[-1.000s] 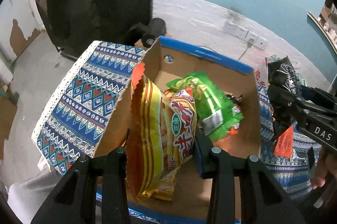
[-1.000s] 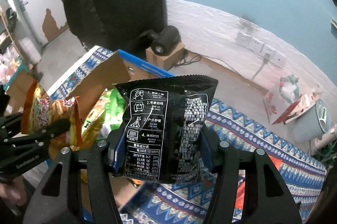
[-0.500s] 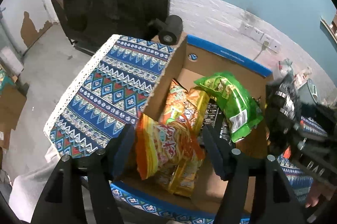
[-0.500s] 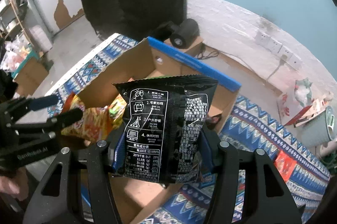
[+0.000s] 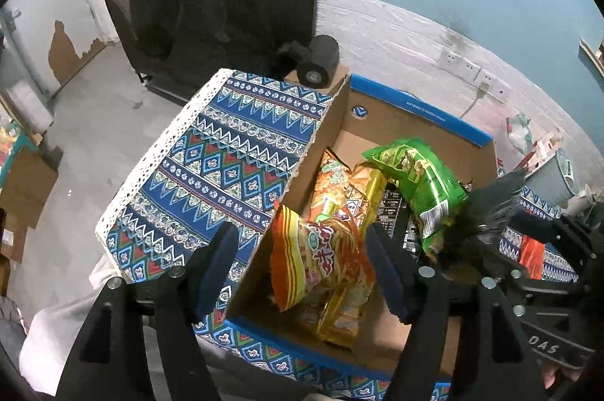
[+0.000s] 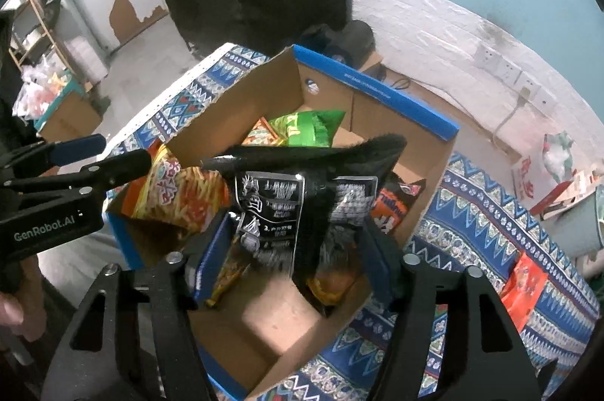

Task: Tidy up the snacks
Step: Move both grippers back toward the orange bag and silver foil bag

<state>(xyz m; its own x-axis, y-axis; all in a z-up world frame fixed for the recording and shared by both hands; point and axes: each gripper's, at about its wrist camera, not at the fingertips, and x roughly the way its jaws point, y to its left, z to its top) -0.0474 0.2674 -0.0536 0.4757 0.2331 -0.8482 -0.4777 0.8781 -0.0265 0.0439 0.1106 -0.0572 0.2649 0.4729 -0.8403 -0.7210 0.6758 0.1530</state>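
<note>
Both packets are being released over the cardboard box [image 6: 377,87]: the left hand-held gripper [image 5: 302,269] is opening around the orange snack bag [image 5: 321,261], the right hand-held gripper [image 6: 290,253] around the black packet [image 6: 294,197]. Each should be drawn clear only once its packet has dropped free.

- The left wrist view is taken from close above the near-left corner of the open brown cardboard box with blue rim [image 5: 415,106], angled steeply downward.
- The right wrist view is taken from close above its near-right side.
- The box interior [image 6: 377,87] is shared.
</note>
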